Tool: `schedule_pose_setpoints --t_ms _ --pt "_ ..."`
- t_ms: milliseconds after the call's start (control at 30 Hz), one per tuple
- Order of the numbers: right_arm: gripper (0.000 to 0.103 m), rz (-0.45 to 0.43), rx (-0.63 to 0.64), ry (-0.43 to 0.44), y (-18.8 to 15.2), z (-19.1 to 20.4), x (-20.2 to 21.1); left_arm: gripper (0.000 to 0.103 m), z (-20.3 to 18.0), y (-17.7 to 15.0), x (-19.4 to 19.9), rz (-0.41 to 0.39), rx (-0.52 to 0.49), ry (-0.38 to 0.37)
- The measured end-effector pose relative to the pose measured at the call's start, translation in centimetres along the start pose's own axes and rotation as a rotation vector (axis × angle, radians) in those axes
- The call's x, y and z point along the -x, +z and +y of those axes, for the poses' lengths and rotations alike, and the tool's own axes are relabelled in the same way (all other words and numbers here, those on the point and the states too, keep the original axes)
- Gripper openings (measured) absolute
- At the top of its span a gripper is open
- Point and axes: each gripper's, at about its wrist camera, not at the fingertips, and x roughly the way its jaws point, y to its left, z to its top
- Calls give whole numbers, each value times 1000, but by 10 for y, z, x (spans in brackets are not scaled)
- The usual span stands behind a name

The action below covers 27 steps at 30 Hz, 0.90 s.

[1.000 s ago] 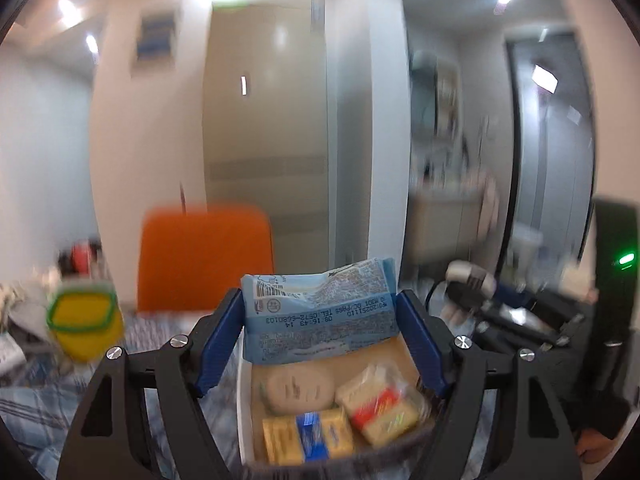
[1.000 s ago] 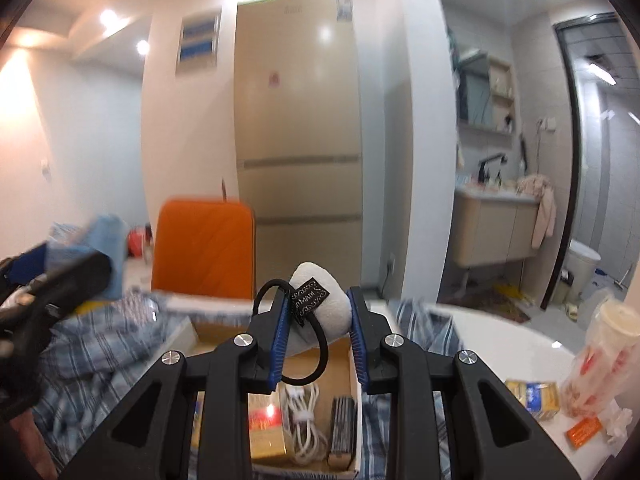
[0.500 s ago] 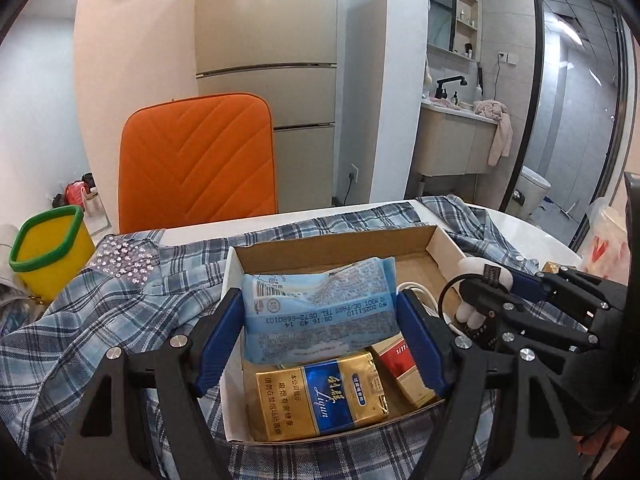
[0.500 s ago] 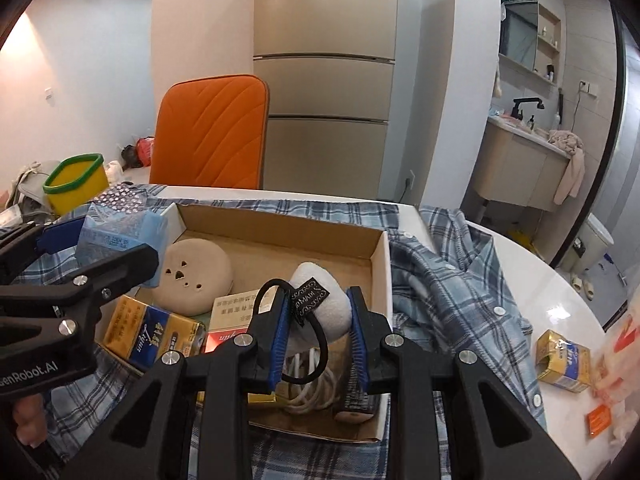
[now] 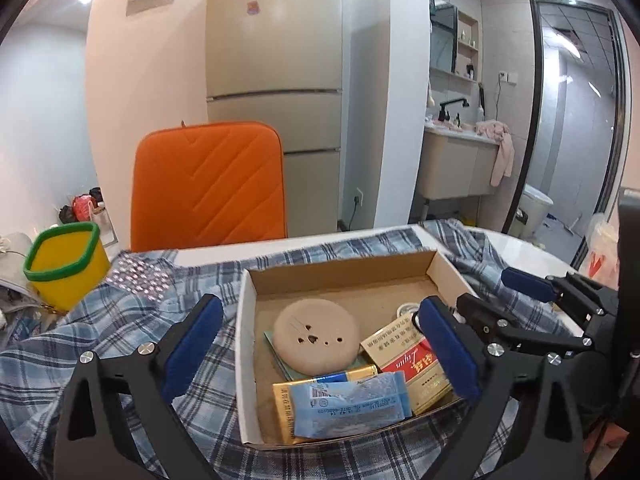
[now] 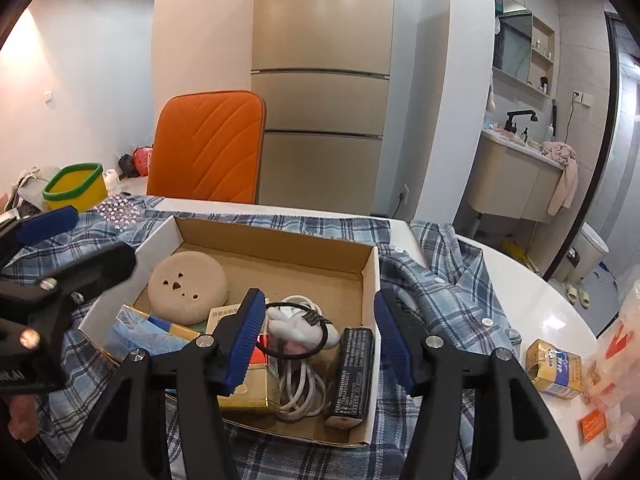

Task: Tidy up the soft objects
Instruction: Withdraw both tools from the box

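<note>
Currently, at the far left a yellow tub with a green rim point(image 5: 64, 264) stands beside the plaid shirt point(image 5: 120, 320) spread over the white table point(image 6: 540, 304). An orange chair point(image 5: 210, 184) stands behind the table. The left tool point(image 5: 320, 354) is held over the near edge of the cardboard box point(image 5: 246, 320); its jaws have just been opening and now stand wide, with nothing pressed between the blue pads. The blue tissue packet point(image 5: 348, 404) lies loose in the near left part of the box, resting on a gold carton point(image 5: 288, 404). Behind it lies a round tan cushion point(image 5: 316, 336), and to its right a red and white carton point(image 5: 408, 360). The right tool point(image 6: 318, 340) is held over the right part of the box; its jaws have likewise just been opening and stand partly apart, gripping nothing. Between the pads, but free of them, the white plush toy with a black hair tie point(image 6: 296, 326) lies in the box on a coiled white cable point(image 6: 298, 384). A black block point(image 6: 352, 376) lies just to the right, against the box wall. Further right, on the bare table, stands a small gold carton point(image 6: 554, 368), well apart from the box.
</note>
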Motion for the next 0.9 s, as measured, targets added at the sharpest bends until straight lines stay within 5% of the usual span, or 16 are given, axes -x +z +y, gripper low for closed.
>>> schedule_pose_setpoints --t_ms 400,767,800,900 --pt "59 -190 -23 -45 14 -6 100 98 -8 11 116 -253 -3 -14" --pt "93 -500 -45 -43 14 -6 230 103 -1 11 225 -534 -14 63" --pt "102 -521 -46 -44 12 -5 239 103 2 8 234 -565 -1 55" --pt "103 -572 -35 -50 2 1 263 103 5 5 251 -593 -5 34"
